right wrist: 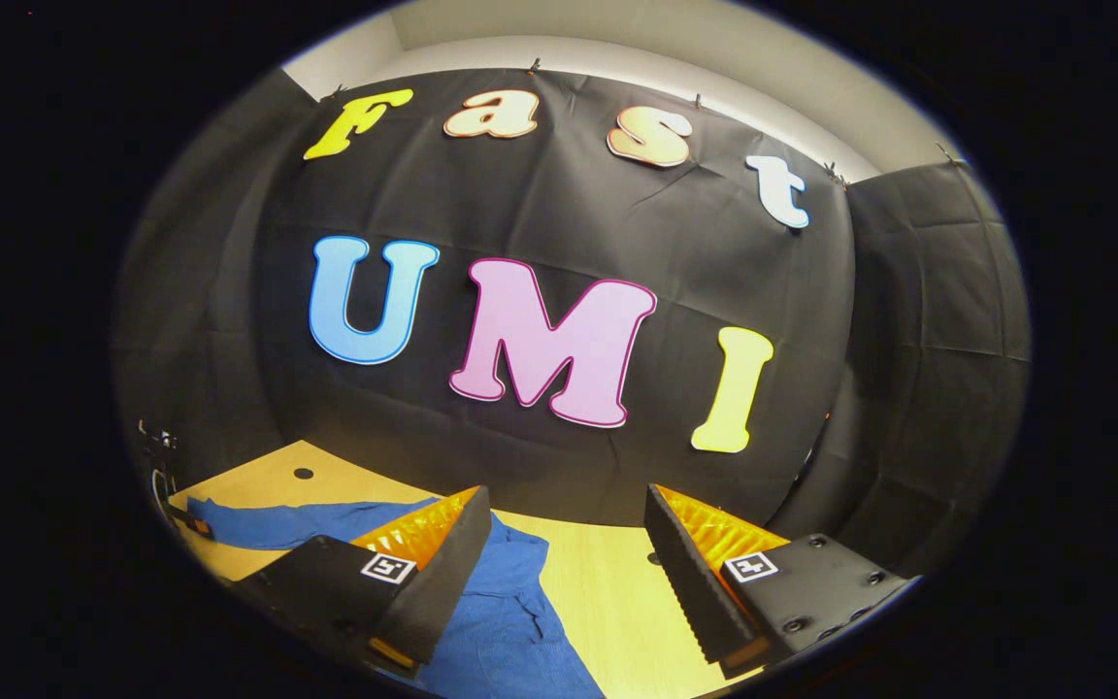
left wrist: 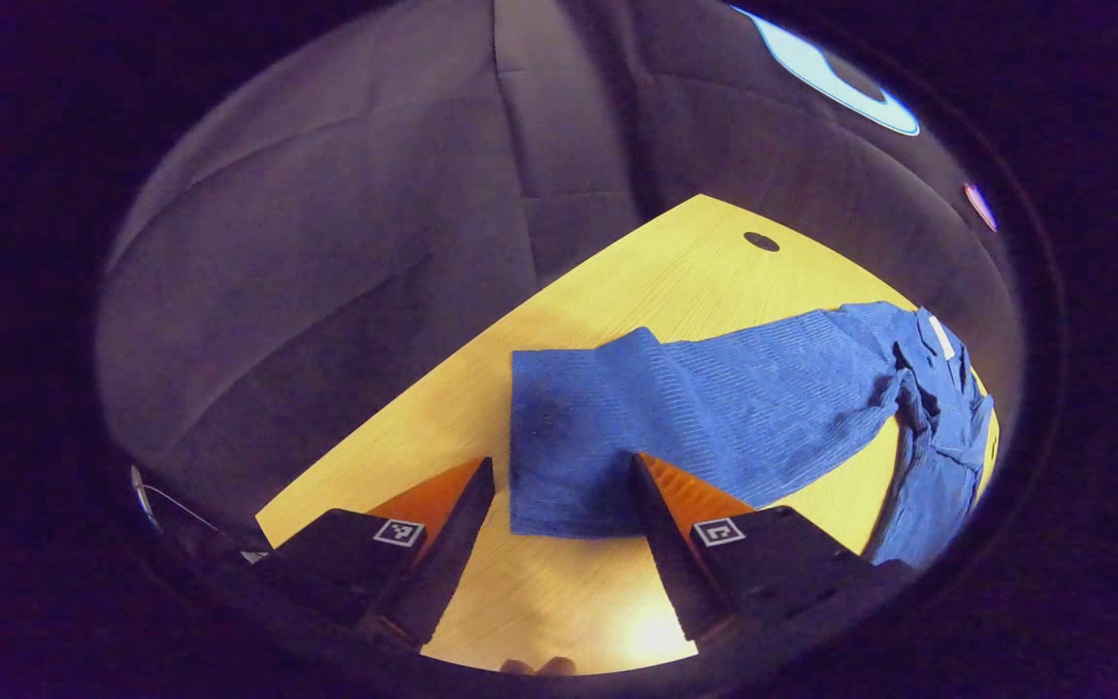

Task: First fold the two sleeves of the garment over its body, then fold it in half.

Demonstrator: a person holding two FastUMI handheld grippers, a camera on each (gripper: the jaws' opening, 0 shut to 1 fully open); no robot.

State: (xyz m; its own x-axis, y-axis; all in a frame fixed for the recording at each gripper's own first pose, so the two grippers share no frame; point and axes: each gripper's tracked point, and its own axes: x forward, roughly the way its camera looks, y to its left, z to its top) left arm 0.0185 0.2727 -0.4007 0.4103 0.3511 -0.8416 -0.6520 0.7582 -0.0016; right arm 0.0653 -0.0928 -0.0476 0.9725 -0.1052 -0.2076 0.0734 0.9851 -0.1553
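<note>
Fingers spread wide on the left gripper (left wrist: 561, 485), nothing between them, hovering just above the cuff end of the sleeve (left wrist: 617, 427), which lies flat straight ahead of the tips, with one finger overlapping its near corner. Beyond that, the blue garment (left wrist: 937, 427) bunches up at the far right, its body rumpled rather than smooth. Over on the right gripper (right wrist: 564, 529), fingers are likewise parted and empty, held higher, with the garment's body below and to the left of them on the wooden table (right wrist: 608, 592). My worry: pinch only the cuff's top layer and the sleeve drags crooked; and with that crumpled body, any fold laid over it may land uneven or slide toward the table edge.
</note>
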